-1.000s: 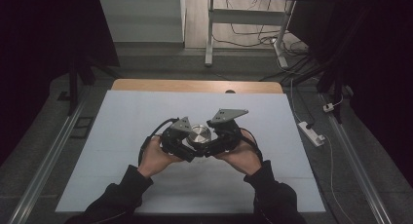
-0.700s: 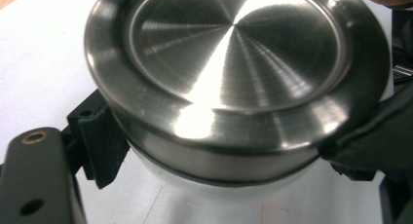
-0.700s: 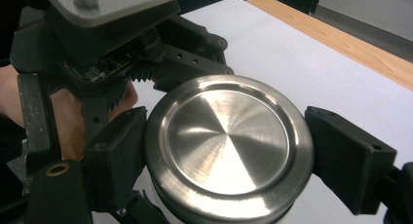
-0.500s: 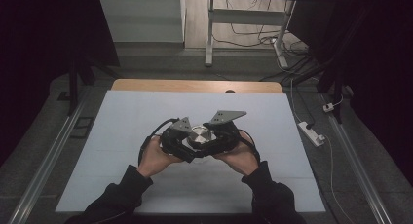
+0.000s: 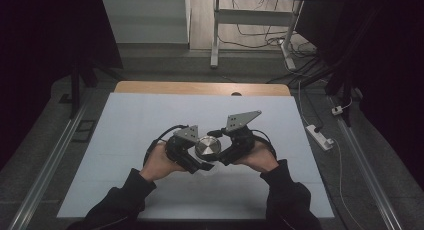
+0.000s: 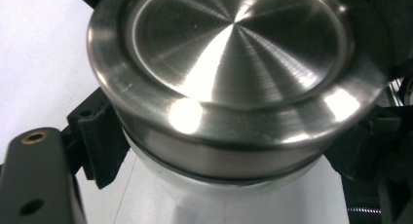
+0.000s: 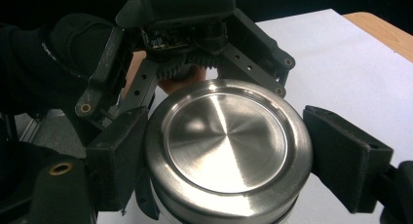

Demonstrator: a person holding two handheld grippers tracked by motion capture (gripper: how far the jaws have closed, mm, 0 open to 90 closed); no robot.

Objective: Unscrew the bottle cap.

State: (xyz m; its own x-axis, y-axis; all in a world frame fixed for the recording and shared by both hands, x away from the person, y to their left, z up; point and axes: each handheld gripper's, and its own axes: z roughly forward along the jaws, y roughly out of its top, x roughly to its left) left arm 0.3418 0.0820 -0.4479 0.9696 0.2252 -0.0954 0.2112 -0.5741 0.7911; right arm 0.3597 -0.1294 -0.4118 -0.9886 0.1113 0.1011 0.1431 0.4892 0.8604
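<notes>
Hands come in from the bottom of the high view, each holding a gripper, and both grippers meet at a round steel container near the middle of the white worktop. From above the container is a small shiny disc between the left gripper and the right gripper, with a grey three-cornered plate on the right one.

In the right gripper view the brushed steel lid has a raised rim, and the right gripper's black jaws stand at either side of it: the left pad touches the rim, the right pad sits just beside it. Whether they press on it I cannot tell. The left gripper faces the camera from behind the container.

In the left gripper view the lid looms close, over a paler body below. The left gripper's jaws flank it low down; I cannot tell whether they grip it.

No writing is readable on the container.
</notes>
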